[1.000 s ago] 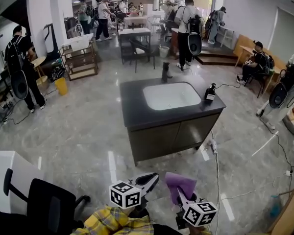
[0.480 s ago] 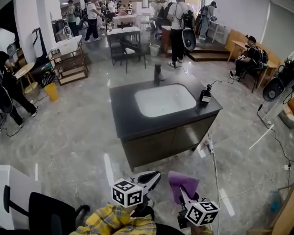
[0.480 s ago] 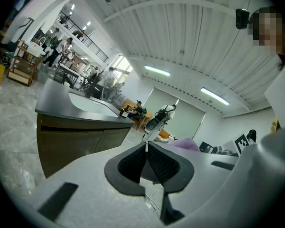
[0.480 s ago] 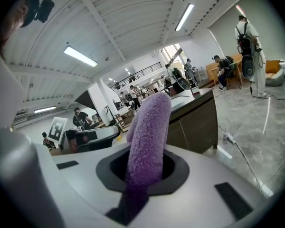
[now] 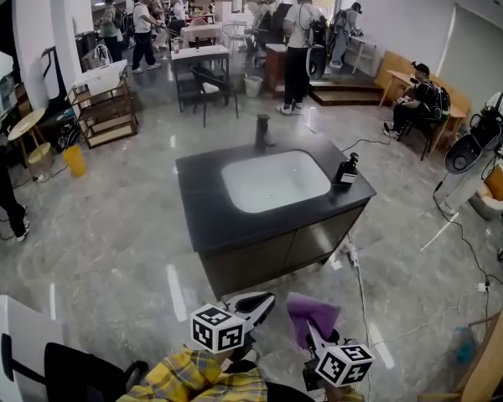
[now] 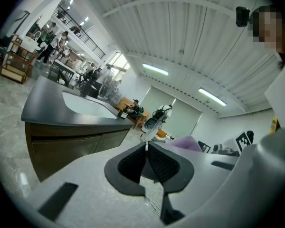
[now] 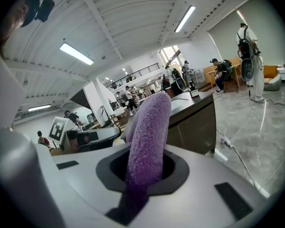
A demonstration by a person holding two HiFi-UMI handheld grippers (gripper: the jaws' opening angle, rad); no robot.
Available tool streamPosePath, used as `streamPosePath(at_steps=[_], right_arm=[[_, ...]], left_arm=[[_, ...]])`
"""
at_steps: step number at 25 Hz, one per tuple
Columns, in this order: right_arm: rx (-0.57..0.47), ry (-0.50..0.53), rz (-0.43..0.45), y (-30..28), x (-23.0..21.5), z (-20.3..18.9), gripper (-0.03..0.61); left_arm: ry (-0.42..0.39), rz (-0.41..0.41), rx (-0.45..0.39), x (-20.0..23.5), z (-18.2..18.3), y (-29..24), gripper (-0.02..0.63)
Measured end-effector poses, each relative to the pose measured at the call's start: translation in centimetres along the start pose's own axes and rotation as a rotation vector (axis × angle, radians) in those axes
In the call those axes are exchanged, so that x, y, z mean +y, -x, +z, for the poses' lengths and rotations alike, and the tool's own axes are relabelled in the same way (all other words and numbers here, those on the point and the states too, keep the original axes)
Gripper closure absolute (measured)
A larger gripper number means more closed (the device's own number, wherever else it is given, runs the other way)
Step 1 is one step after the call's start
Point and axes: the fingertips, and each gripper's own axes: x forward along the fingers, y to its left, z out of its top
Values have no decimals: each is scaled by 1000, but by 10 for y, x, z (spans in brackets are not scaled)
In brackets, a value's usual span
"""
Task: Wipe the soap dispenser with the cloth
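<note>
A dark soap dispenser (image 5: 345, 172) stands on the right end of a dark counter (image 5: 210, 216) beside a white sink basin (image 5: 274, 181). The dispenser shows small at the counter's end (image 7: 194, 92) in the right gripper view. My right gripper (image 5: 310, 327) is shut on a purple cloth (image 5: 311, 312), which stands up between its jaws (image 7: 147, 137). My left gripper (image 5: 258, 303) is shut with nothing in it, its pads pressed together (image 6: 146, 161). Both grippers hang low at the bottom of the head view, well short of the counter.
A dark faucet (image 5: 262, 131) rises behind the basin. A black office chair (image 5: 84, 371) stands at my lower left. Cables and a power strip (image 5: 350, 254) lie on the marble floor right of the counter. Several people, tables and a wooden shelf cart (image 5: 105, 103) fill the far room.
The counter has come closer and lower in the head view over the second. Both grippers kept their places at the bottom of the frame, the right still shut on the cloth.
</note>
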Motion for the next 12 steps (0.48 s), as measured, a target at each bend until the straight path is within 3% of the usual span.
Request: streamPosePath(at_steps=[12], right_arm=[[0,2,-15,-55,-15,24,541]], left_arm=[[-2,-1,31,46,23,-28,604]])
